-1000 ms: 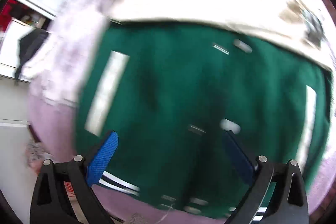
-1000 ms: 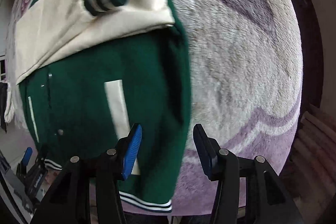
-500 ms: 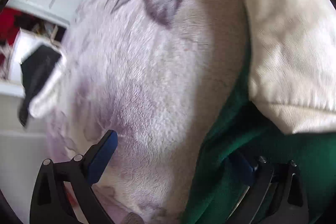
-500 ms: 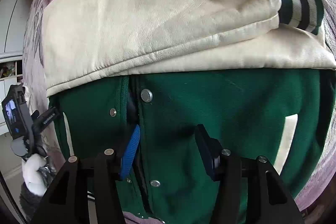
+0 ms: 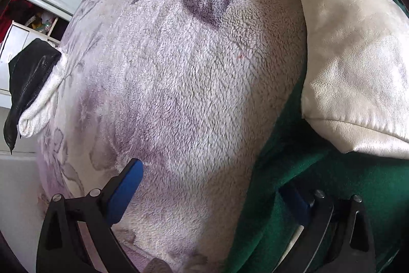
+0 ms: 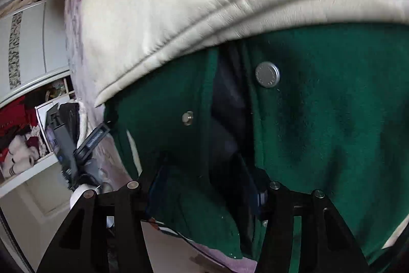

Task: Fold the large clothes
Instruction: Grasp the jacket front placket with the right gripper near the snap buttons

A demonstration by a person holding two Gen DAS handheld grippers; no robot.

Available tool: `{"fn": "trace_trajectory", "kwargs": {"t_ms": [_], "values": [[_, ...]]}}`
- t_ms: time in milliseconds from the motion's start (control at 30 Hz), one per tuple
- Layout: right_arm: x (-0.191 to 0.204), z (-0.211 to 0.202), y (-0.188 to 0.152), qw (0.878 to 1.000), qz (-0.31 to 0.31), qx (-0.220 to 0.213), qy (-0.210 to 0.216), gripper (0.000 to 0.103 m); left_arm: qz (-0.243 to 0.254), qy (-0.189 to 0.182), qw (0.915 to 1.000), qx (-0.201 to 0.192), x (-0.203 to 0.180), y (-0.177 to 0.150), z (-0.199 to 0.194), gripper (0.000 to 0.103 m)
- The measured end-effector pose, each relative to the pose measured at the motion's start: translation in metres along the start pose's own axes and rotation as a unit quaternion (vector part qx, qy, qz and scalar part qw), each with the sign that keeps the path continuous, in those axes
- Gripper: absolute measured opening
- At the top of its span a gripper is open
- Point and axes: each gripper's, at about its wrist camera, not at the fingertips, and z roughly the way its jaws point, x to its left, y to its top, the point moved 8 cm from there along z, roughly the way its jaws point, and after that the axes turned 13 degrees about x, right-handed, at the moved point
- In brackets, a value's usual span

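Over jacket [image 6: 319,132] hem: right claw [image 6: 204,186] angled down, closing on green fabric (left claw [image 5: 212,191] wide).

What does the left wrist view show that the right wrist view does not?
Left wrist only: a wide stretch of the floral fleece blanket, a black zipped garment at its edge, and the open left tool straddling the jacket's side edge.

Right wrist only: the snap buttons, the dark front opening, and the right tool closing with green cloth between its jaws.

Both: the green jacket with its cream sleeve.
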Motion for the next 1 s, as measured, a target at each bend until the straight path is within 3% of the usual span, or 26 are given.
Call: {"fn": "trace_trajectory", "kwargs": {"t_ms": [33,133,233,333,433,500,533,567,633,667,700,733,833,1000], "values": [[-0.001,0.004,0.003,1.0,0.004,-0.006,0.007,0.005,0.0,-0.002,1.0,0.001,0.0,0.0,0.0,0.103],[-0.002,0.007,0.003,0.999,0.023,-0.038,-0.024,0.004,0.007,-0.008,0.9999,-0.004,0.0,-0.003,-0.004,0.103],[-0.013,-0.017,0.01,0.995,0.033,-0.08,-0.057,0.004,0.01,-0.031,0.9995,0.001,0.001,-0.007,0.001,0.103],[-0.026,-0.014,0.016,0.996,0.05,-0.051,-0.051,0.004,0.009,-0.03,0.9995,0.005,0.004,-0.014,-0.001,0.103],[-0.014,-0.015,0.006,0.997,0.022,-0.025,-0.075,0.016,0.014,-0.004,0.9999,-0.004,0.012,-0.033,-0.018,0.103],[-0.006,-0.009,-0.013,0.997,0.006,-0.004,-0.072,0.037,0.012,0.005,0.9998,-0.013,0.017,-0.057,-0.029,0.103],[-0.003,-0.003,-0.024,0.998,-0.005,0.006,-0.068,0.055,0.008,0.011,0.9998,-0.015,0.018,-0.07,-0.03,0.103],[-0.006,0.002,-0.037,0.997,-0.009,0.018,-0.075,0.061,0.008,0.016,0.9998,-0.013,0.018,-0.087,-0.029,0.103],[-0.011,0.029,-0.057,0.996,-0.008,0.042,-0.079,0.061,0.01,0.036,0.9993,-0.002,0.014,-0.112,-0.017,0.103],[-0.019,0.043,-0.065,0.995,0.0,0.057,-0.082,0.054,0.012,0.046,0.9988,0.006,0.013,-0.123,-0.008,0.103],[-0.023,0.053,-0.07,0.995,0.008,0.058,-0.08,0.038,0.011,0.052,0.9984,0.02,0.012,-0.133,0.005,0.103],[-0.031,0.061,-0.074,0.995,0.022,0.055,-0.085,0.005,0.006,0.055,0.9981,0.028,0.012,-0.141,0.015,0.103],[-0.052,0.063,-0.079,0.994,0.058,0.033,-0.088,0.005,-0.024,0.039,0.9984,0.032,0.016,-0.154,0.027,0.103],[-0.044,0.054,-0.088,0.989,0.026,0.034,-0.142,0.006,-0.016,0.054,0.9983,0.019,0.011,-0.162,-0.001,0.103]]}}
